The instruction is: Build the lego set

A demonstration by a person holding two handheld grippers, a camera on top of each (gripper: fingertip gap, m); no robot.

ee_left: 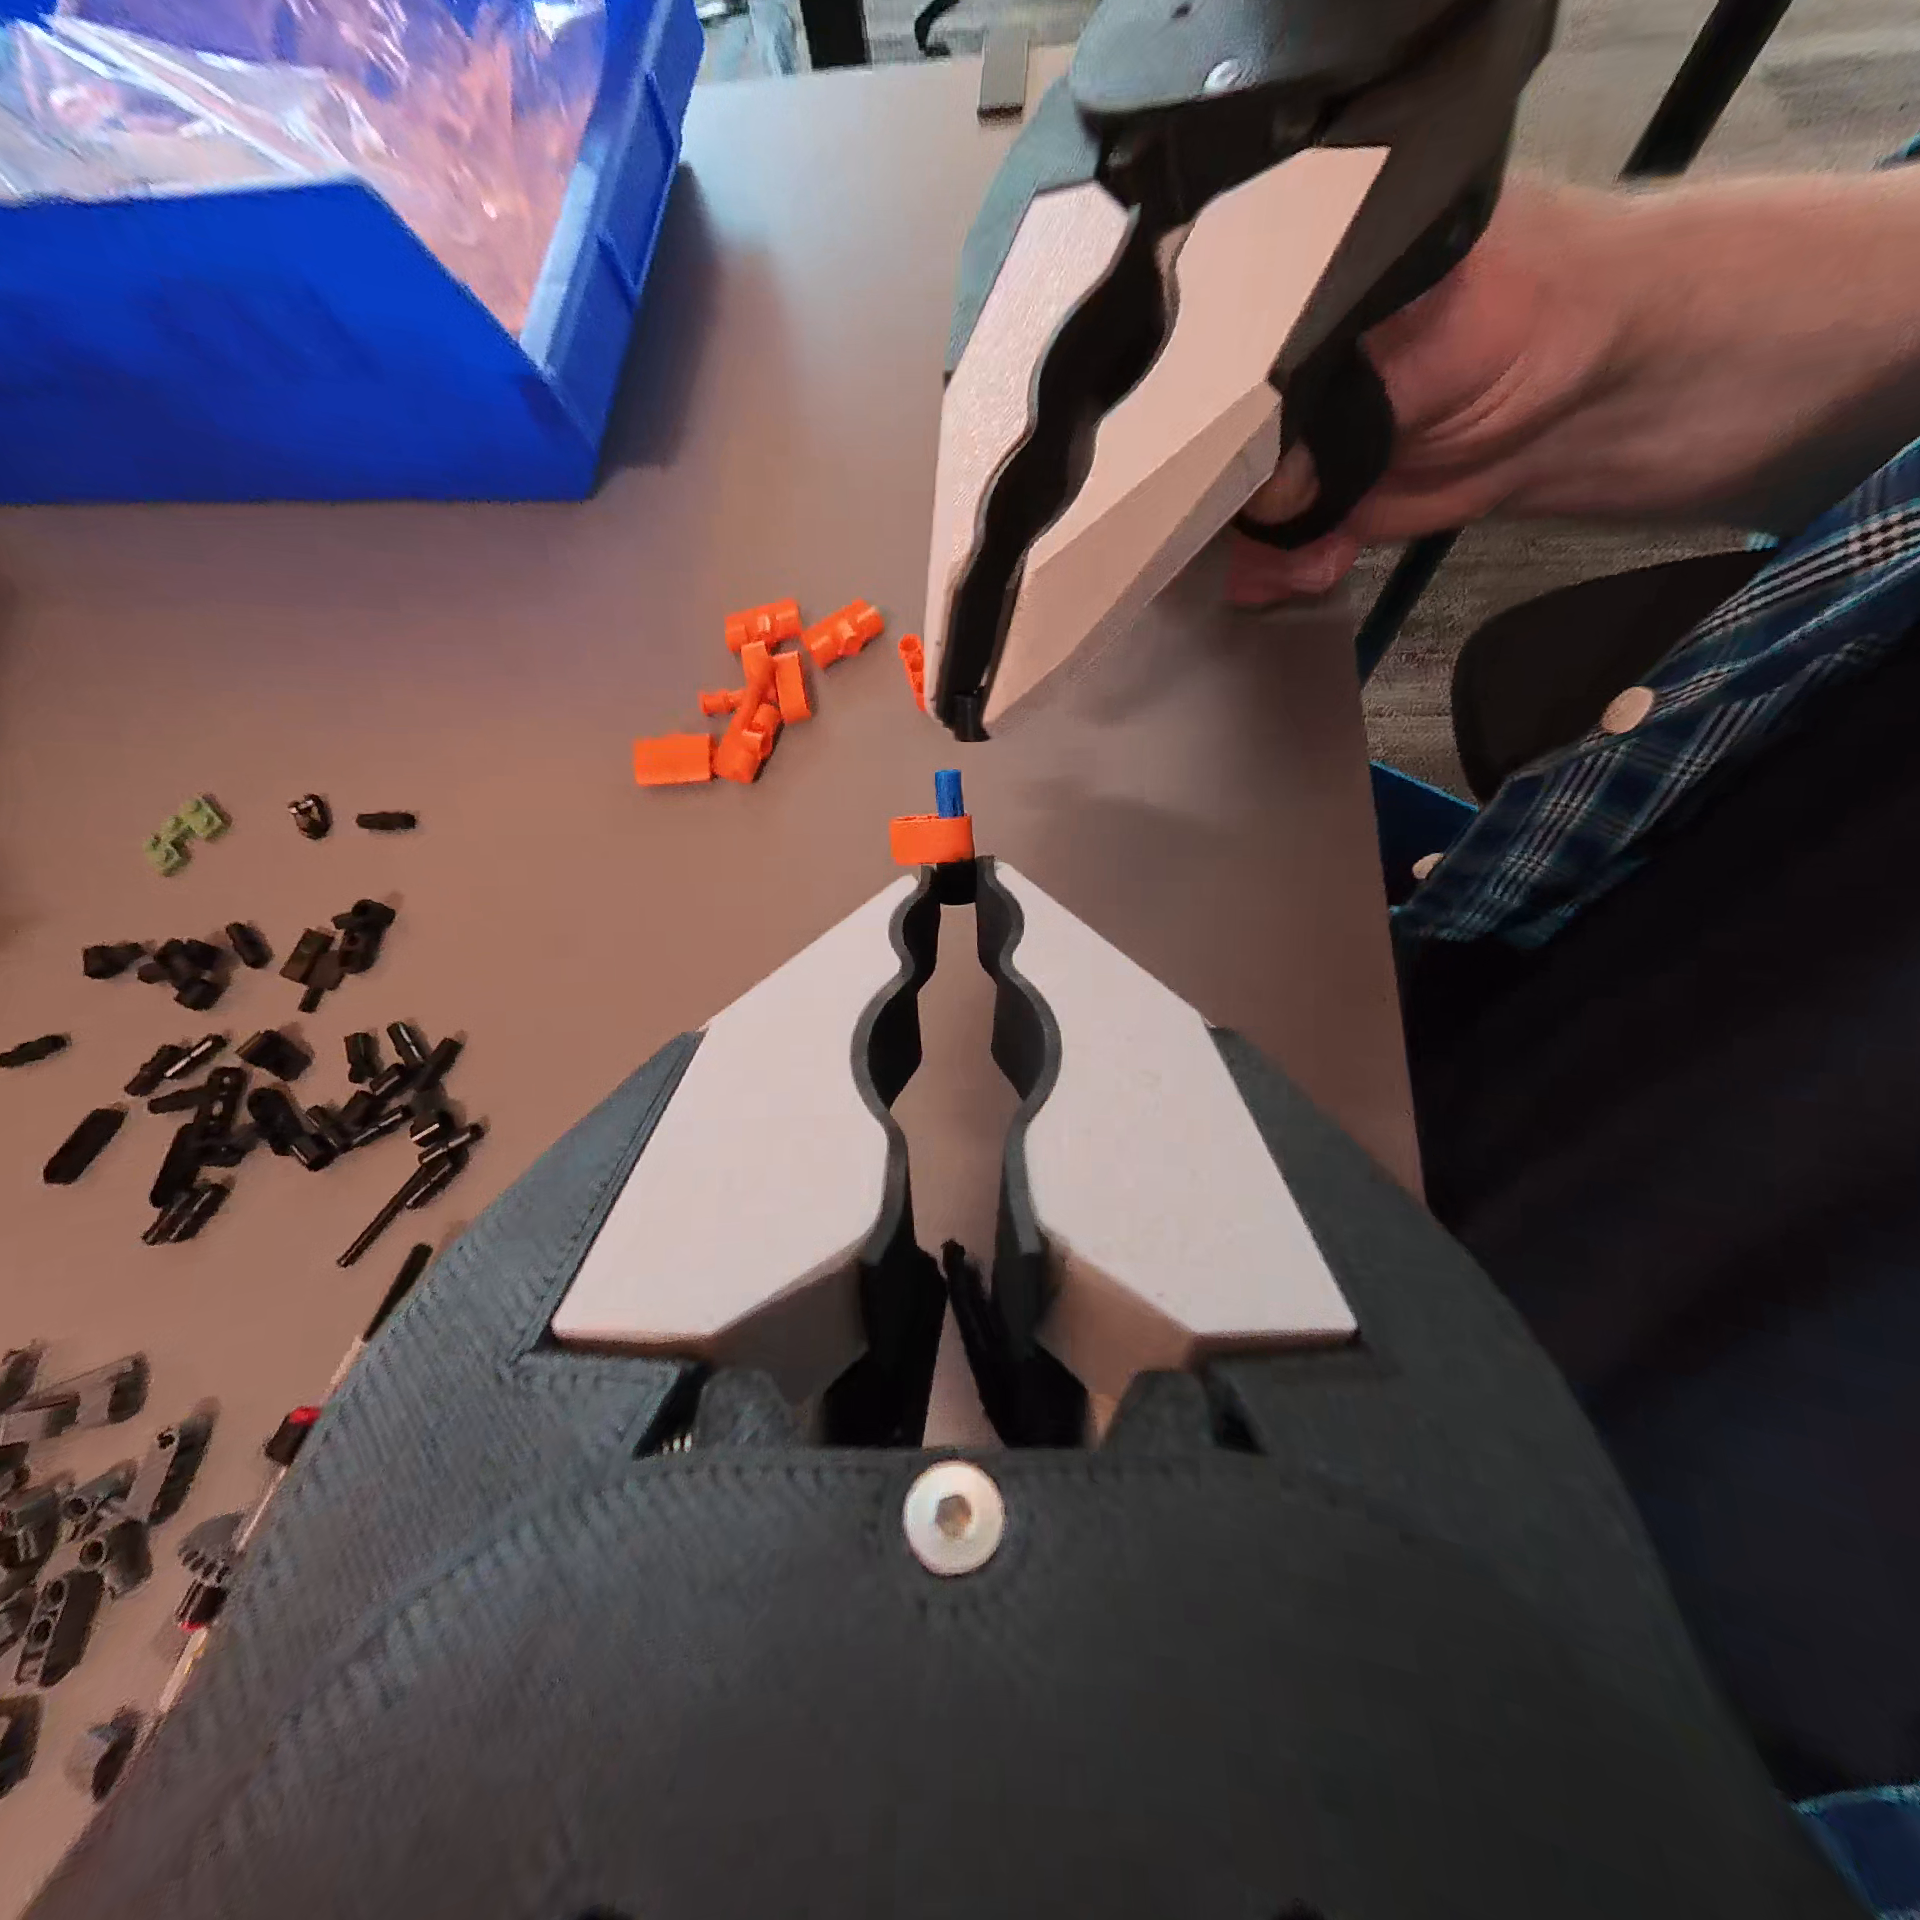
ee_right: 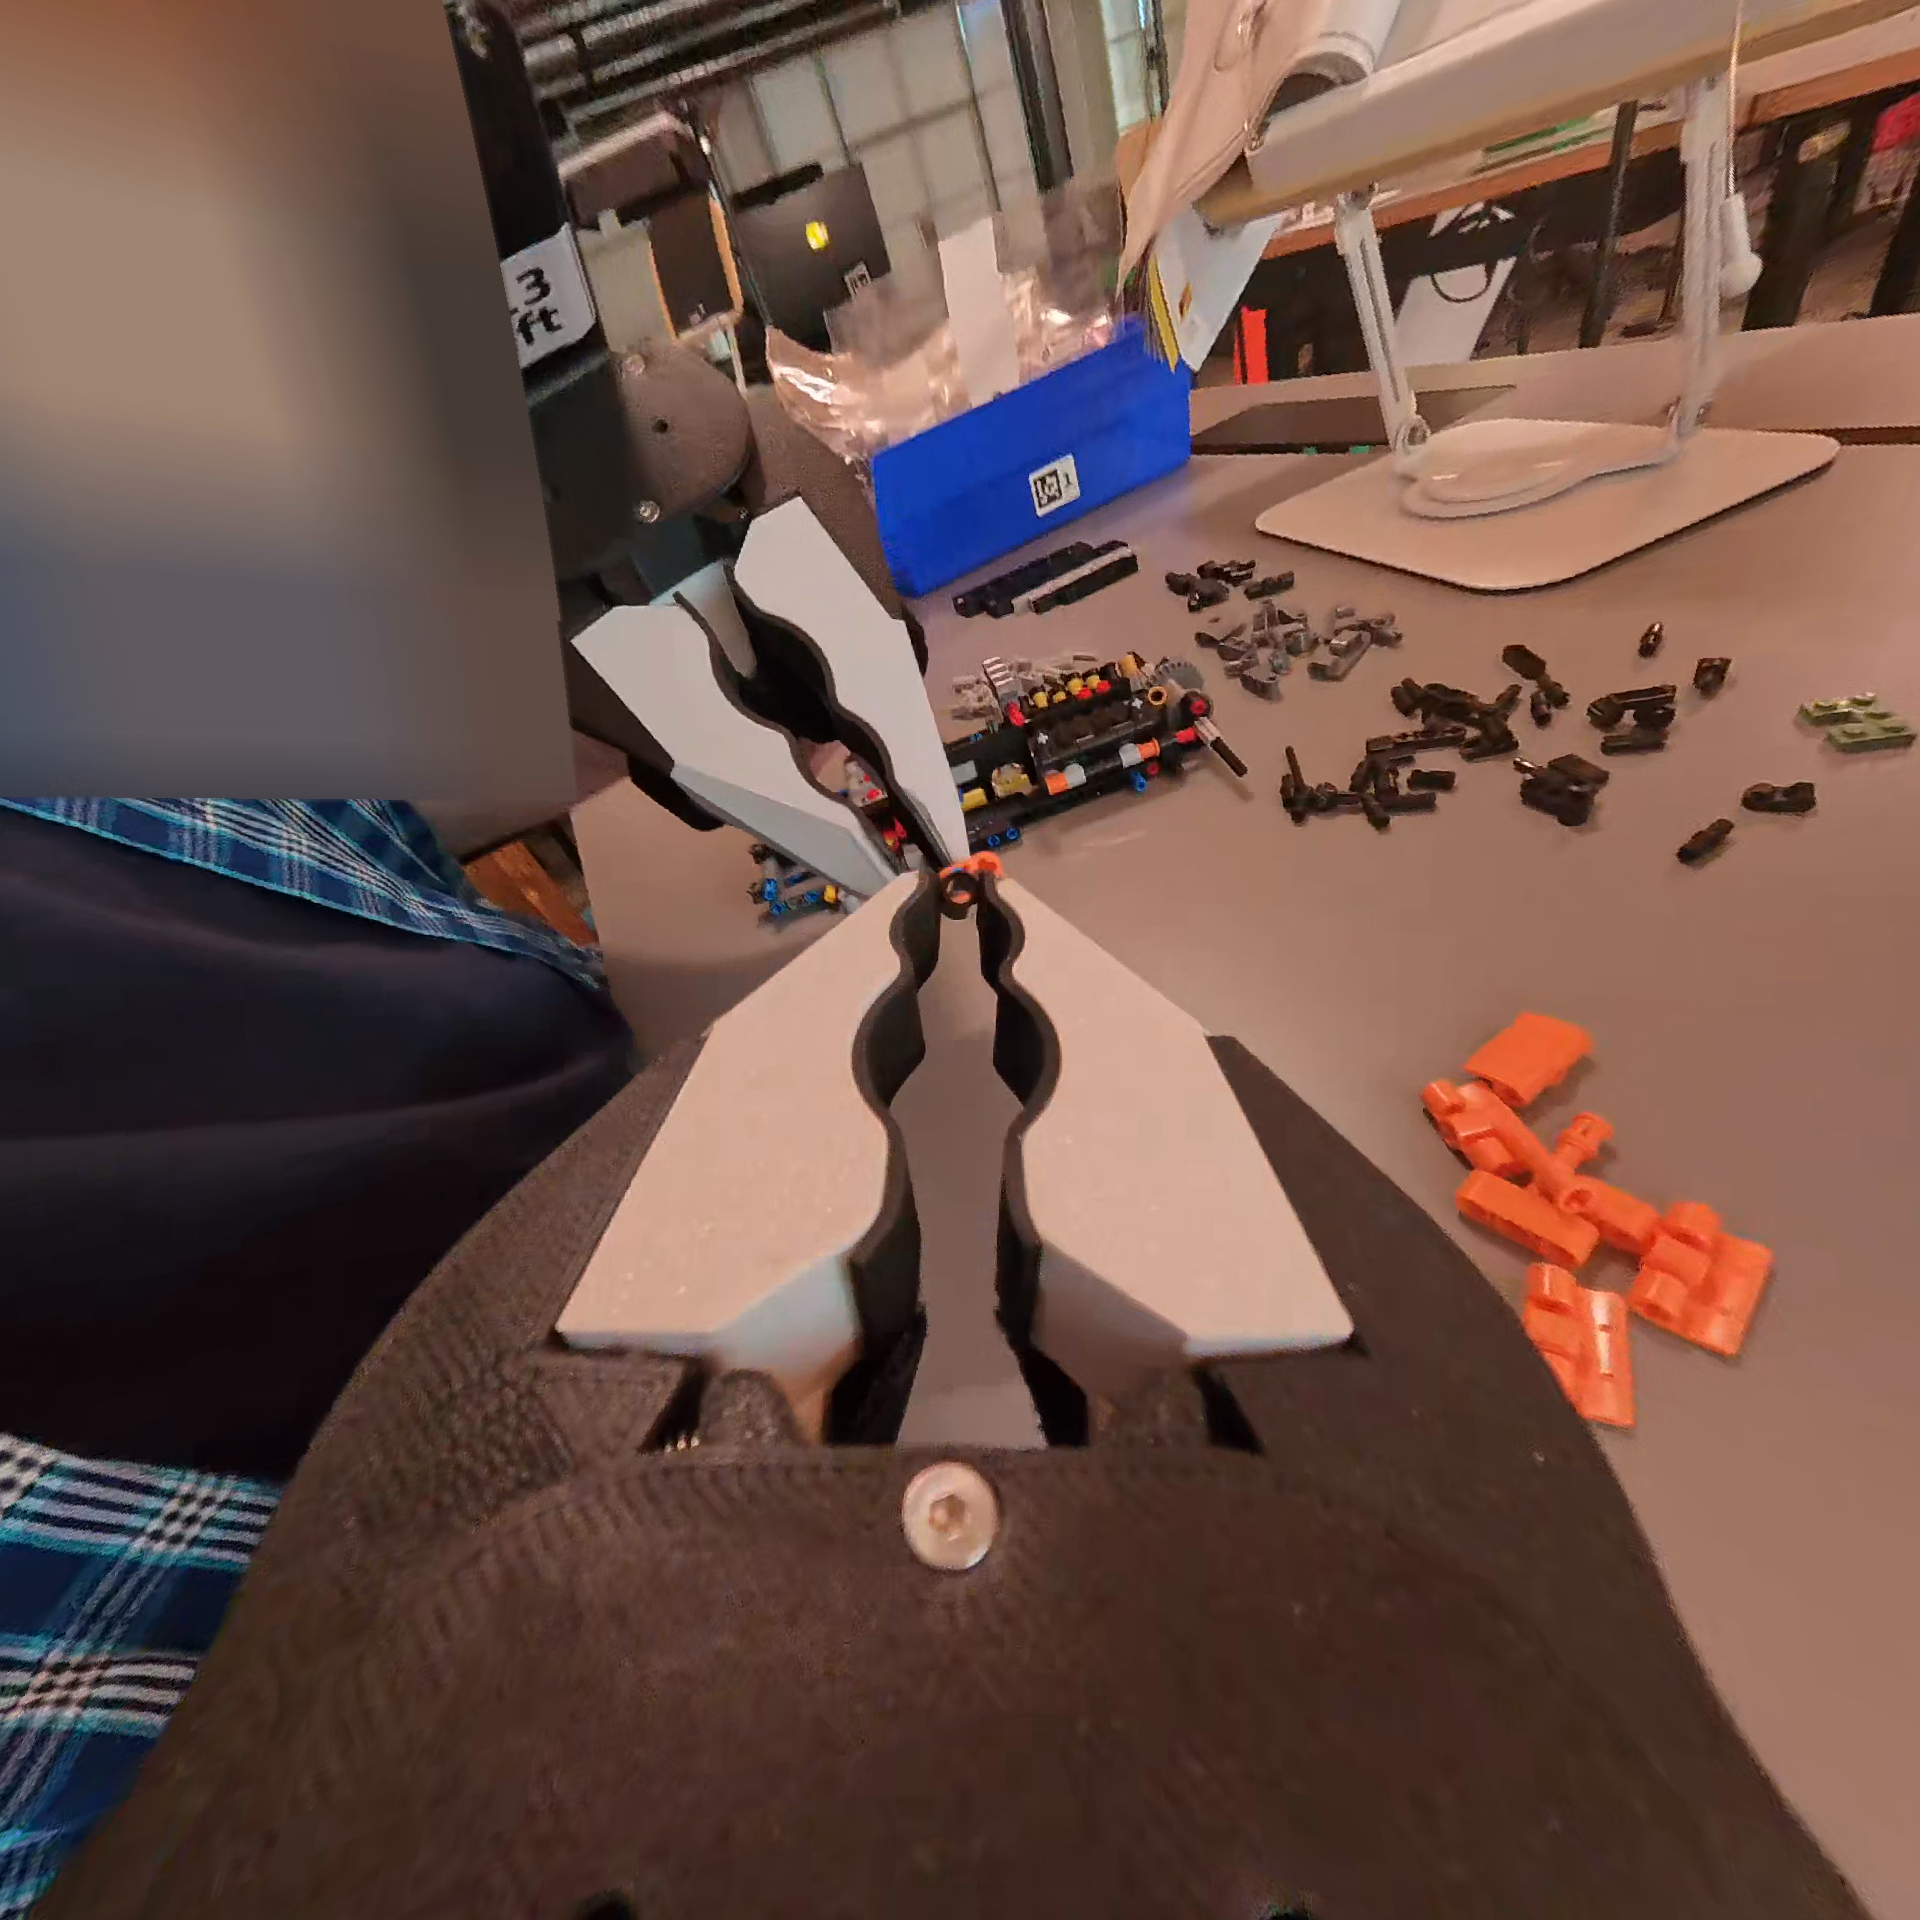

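I can make out writing in only a few spots, all in my right wrist view. A white band (ee_right: 548,296) wrapped round a black post (ee_right: 509,187) at upper left carries large dark characters. The blue bin (ee_right: 1029,488) on the tabletop (ee_right: 1351,935) bears a small white sticker (ee_right: 1054,485) with a black square code pattern. A hanging white and yellow sheet (ee_right: 1210,275) above the bin shows print too small to read. My left wrist view shows no writing.
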